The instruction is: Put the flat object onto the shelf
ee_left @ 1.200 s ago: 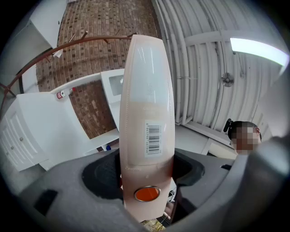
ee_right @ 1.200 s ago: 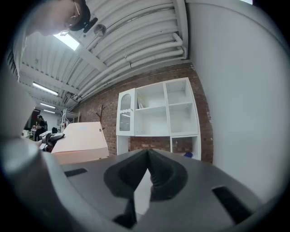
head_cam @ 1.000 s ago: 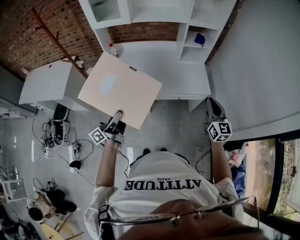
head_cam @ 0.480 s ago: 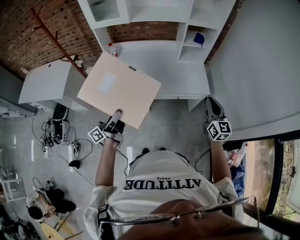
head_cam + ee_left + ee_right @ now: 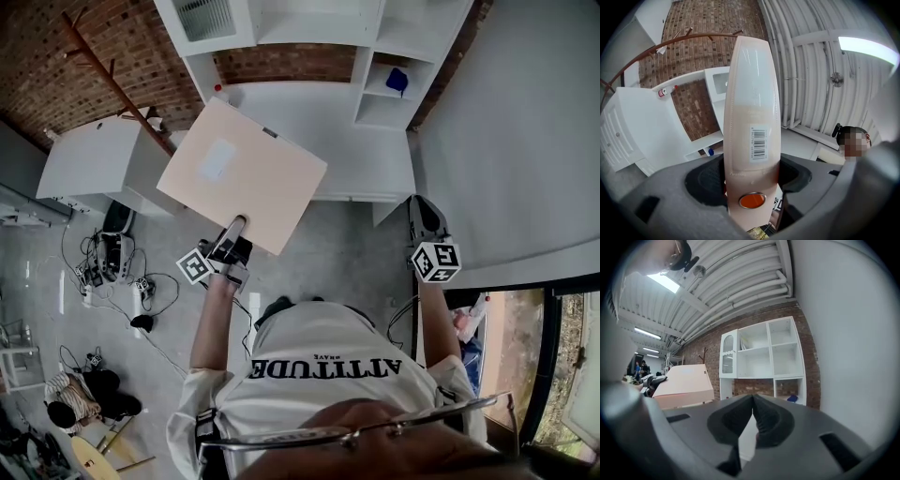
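Between the left gripper's (image 5: 228, 246) jaws sits the flat object's (image 5: 242, 175) near edge — clamped; the right gripper (image 5: 427, 217) — closed, empty.

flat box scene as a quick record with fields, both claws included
held item: flat peach box, held up in front of the shelf unit
left claw: shut on the box's near edge, barcode label facing its camera
right claw: shut, nothing in it, held beside the white wall
shelf unit: white, open cubbies, brick wall behind
blue object: in a right-hand cubby
task state: box not yet on the shelf
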`<state>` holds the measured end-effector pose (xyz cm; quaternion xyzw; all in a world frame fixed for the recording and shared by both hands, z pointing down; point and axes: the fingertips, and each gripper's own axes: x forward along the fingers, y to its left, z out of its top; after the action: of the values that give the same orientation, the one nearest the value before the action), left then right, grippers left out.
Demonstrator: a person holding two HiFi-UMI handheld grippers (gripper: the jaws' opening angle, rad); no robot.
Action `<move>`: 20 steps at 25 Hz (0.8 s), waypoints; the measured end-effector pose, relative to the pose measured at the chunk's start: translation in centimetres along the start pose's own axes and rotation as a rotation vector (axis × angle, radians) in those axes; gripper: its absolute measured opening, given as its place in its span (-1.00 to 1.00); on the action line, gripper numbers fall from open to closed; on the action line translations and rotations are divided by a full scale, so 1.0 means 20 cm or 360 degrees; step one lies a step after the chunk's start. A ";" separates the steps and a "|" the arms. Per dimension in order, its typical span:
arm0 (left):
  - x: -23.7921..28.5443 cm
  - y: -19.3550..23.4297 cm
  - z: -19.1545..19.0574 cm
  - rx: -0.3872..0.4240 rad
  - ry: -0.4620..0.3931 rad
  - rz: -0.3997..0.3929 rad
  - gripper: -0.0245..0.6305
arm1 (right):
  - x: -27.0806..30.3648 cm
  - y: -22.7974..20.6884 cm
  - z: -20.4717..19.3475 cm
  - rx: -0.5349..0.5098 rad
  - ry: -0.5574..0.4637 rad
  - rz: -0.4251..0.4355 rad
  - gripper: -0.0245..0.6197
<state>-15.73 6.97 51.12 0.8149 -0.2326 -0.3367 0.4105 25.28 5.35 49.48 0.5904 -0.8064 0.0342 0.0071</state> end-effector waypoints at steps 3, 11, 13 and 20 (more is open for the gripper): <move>0.03 -0.01 -0.06 -0.0025 -0.0026 -0.0012 -0.02 | 0.01 -0.04 -0.02 -0.0014 0.0004 0.0008 -0.84; 0.09 0.02 -0.17 -0.0046 -0.0040 0.0006 -0.02 | 0.05 -0.11 -0.09 -0.0018 0.0033 0.0042 -0.84; 0.10 0.04 -0.17 -0.0051 -0.0037 0.0020 -0.02 | 0.07 -0.11 -0.09 -0.0010 0.0032 0.0043 -0.84; 0.19 0.14 -0.09 -0.0064 -0.0033 0.0014 -0.02 | 0.21 -0.11 -0.12 -0.0049 0.0057 0.0049 -0.84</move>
<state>-12.14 3.82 52.87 0.8019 -0.2336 -0.3479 0.4258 26.12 0.82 52.29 0.5770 -0.8155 0.0324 0.0302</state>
